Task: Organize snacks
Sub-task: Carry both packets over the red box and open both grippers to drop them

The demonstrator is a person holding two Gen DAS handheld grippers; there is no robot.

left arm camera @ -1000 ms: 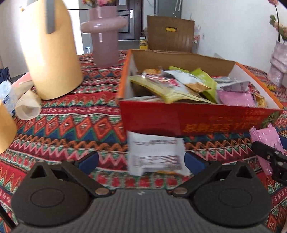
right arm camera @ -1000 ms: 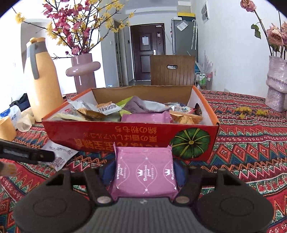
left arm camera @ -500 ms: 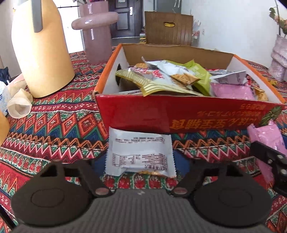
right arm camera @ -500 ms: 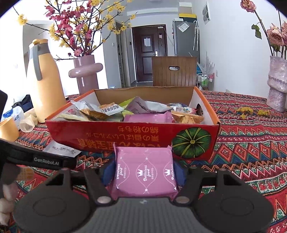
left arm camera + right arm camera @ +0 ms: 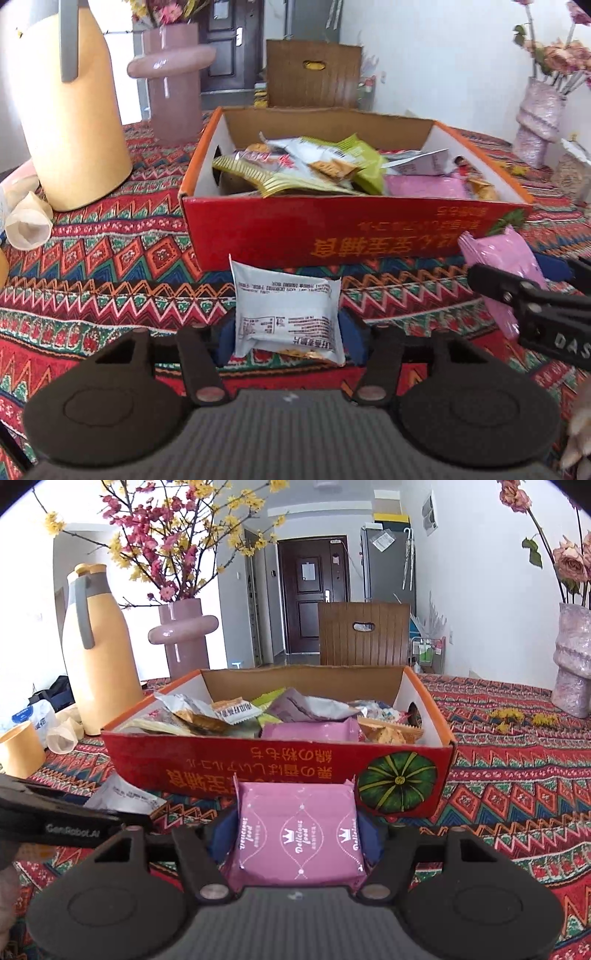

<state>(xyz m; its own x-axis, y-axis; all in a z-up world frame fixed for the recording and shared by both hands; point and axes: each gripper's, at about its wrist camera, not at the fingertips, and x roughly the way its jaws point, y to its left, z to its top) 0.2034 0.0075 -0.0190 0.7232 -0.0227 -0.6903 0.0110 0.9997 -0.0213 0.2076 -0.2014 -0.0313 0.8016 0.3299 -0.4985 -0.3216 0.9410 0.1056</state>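
Note:
A white snack packet (image 5: 284, 310) lies on the patterned tablecloth just in front of the red cardboard box (image 5: 332, 236). My left gripper (image 5: 288, 339) is closing on it, and the blue pads touch both of its side edges. The box holds several snack packets. My right gripper (image 5: 295, 834) is shut on a pink snack packet (image 5: 299, 830), held in front of the box's red front wall (image 5: 221, 768). The left wrist view shows that right gripper (image 5: 528, 295) and its pink packet (image 5: 506, 254) at the right edge. The right wrist view catches the white packet (image 5: 125, 797) at the left.
A tall yellow jug (image 5: 70, 110) and a pink vase (image 5: 173, 81) stand behind the box on the left. Paper cups (image 5: 27, 225) lie at the table's left edge. Another vase (image 5: 539, 114) stands at the far right. A wooden chair (image 5: 364, 633) is behind the table.
The left gripper's jaws have narrowed from wide apart until the pads meet the white packet, and the gripper has drawn back a little from the box. The right gripper and pink packet stayed put.

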